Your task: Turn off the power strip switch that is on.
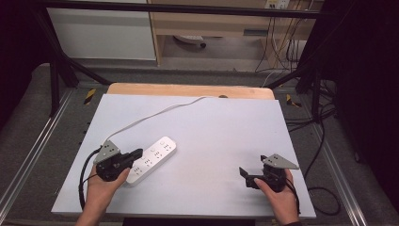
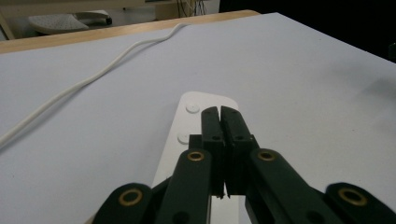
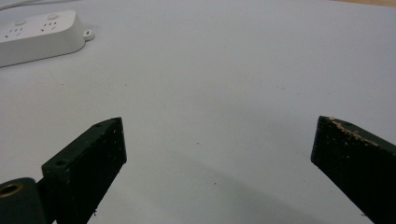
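A white power strip (image 1: 157,153) lies at an angle on the white board, left of centre. Its white cord (image 1: 155,114) runs off toward the far edge. My left gripper (image 1: 139,153) is over the strip's near half, its jaws shut with nothing between them. In the left gripper view the shut tips (image 2: 219,112) sit just above the power strip (image 2: 205,103), near two round buttons; I cannot tell whether they touch it. My right gripper (image 1: 251,167) rests low at the front right, wide open and empty (image 3: 219,140). Far off in its view lies the power strip (image 3: 37,30).
The white board (image 1: 211,127) lies on a wooden table whose edge (image 1: 188,89) shows at the back. Metal frame rails run along both sides. Cables hang at the right, beyond the board. The cord (image 2: 93,79) crosses the board's left part.
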`<control>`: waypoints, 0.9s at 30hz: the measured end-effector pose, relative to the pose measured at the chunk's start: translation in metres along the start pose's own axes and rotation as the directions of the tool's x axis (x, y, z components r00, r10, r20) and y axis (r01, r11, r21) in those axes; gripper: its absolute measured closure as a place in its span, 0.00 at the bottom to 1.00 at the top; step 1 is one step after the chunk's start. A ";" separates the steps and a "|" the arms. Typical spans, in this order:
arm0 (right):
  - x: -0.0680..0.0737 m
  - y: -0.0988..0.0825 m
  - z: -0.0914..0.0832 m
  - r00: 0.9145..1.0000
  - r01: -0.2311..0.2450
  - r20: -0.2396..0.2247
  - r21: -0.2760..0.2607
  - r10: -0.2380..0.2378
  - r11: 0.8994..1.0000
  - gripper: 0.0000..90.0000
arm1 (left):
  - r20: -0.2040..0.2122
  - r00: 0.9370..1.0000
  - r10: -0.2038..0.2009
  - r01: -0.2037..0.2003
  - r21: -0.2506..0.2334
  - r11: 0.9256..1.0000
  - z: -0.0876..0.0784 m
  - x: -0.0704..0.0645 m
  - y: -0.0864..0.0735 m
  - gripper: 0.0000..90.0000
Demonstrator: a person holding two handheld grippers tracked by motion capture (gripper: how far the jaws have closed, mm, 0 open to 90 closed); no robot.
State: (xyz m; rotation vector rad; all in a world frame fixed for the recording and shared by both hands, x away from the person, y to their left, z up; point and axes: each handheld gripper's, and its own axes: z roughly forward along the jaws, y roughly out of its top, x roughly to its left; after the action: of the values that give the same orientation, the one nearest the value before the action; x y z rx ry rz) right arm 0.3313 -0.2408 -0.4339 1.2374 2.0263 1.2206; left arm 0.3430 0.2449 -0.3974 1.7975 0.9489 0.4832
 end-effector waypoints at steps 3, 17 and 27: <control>0.000 0.000 0.000 1.000 0.000 -0.001 0.001 0.000 1.000 0.04 | 0.000 1.000 -0.003 0.003 0.009 1.000 0.001 0.003 -0.001 1.00; 0.001 0.000 0.001 1.000 0.003 -0.008 0.011 -0.003 1.000 0.04 | 0.007 1.000 0.005 -0.006 0.080 0.997 0.008 0.003 -0.006 1.00; 0.002 -0.001 0.002 1.000 0.003 -0.012 0.016 -0.003 1.000 0.04 | 0.012 1.000 0.015 -0.016 0.113 0.993 0.014 0.002 -0.009 1.00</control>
State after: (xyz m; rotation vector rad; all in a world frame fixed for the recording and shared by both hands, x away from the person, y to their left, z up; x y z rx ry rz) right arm 0.3315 -0.2383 -0.4355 1.2368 2.0493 1.2155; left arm 0.3505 0.2399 -0.4120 1.9085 0.9721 0.4356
